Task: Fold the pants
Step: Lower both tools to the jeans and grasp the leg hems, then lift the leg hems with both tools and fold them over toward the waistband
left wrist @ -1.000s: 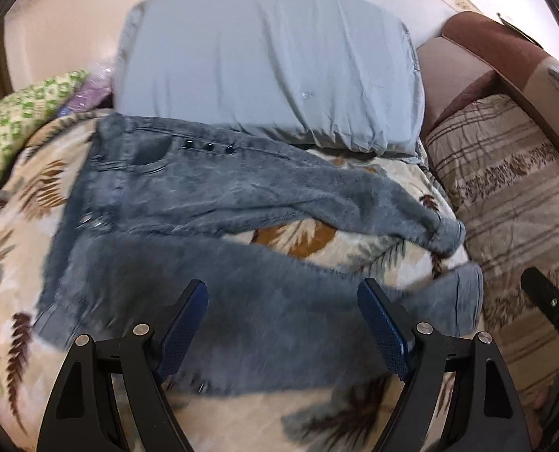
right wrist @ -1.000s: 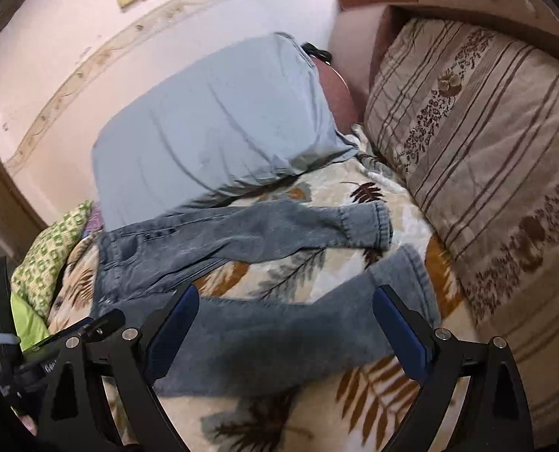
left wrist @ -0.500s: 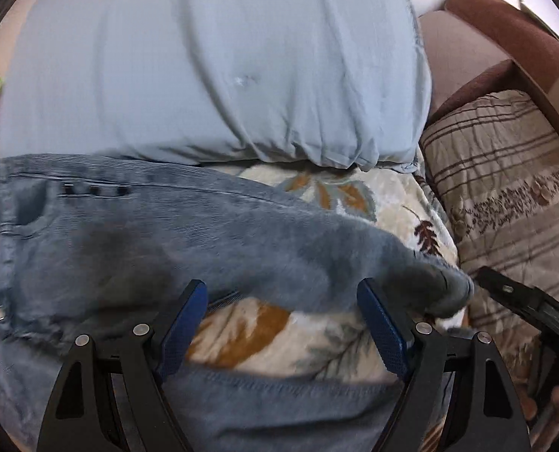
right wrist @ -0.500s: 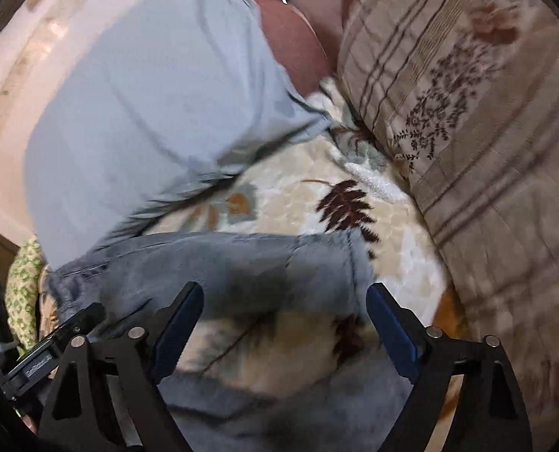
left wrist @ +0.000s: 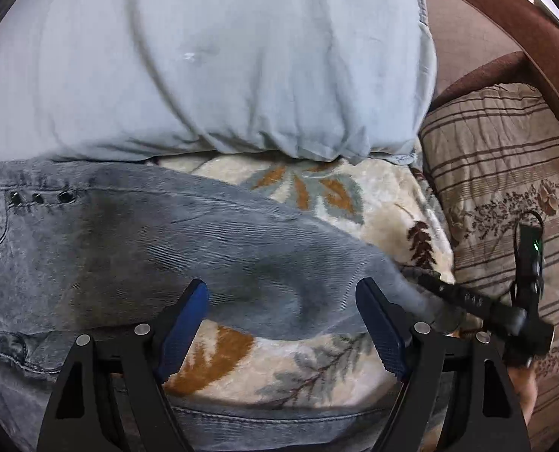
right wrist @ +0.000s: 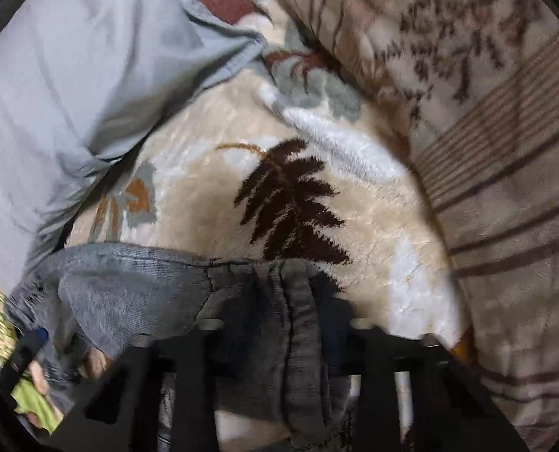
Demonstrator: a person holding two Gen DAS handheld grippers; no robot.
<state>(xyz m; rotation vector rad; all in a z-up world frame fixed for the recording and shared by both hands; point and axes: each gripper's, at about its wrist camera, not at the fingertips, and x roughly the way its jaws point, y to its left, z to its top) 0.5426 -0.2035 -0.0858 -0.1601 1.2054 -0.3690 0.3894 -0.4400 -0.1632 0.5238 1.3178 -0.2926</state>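
Observation:
Grey-blue denim pants [left wrist: 173, 248] lie on a leaf-patterned blanket [left wrist: 317, 196], waist to the left, far leg reaching right. My left gripper [left wrist: 283, 324] is open, its blue pads [left wrist: 183, 320] just above the middle of the far leg, holding nothing. My right gripper [right wrist: 279, 324] is shut on the far leg's cuff [right wrist: 302, 339]; denim bunches between its fingers. The right gripper also shows in the left wrist view [left wrist: 467, 297] at the leg's end. The near leg [left wrist: 264, 425] lies along the bottom edge.
A big light-blue pillow [left wrist: 211, 60] lies just behind the pants. A striped beige cushion [left wrist: 505, 173] and a brown sofa arm [left wrist: 505, 34] stand to the right. Green cloth [right wrist: 34, 403] shows at far left in the right wrist view.
Both grippers moved forward and down to the far leg. The right gripper went from open to shut on the cuff. The left gripper stayed open.

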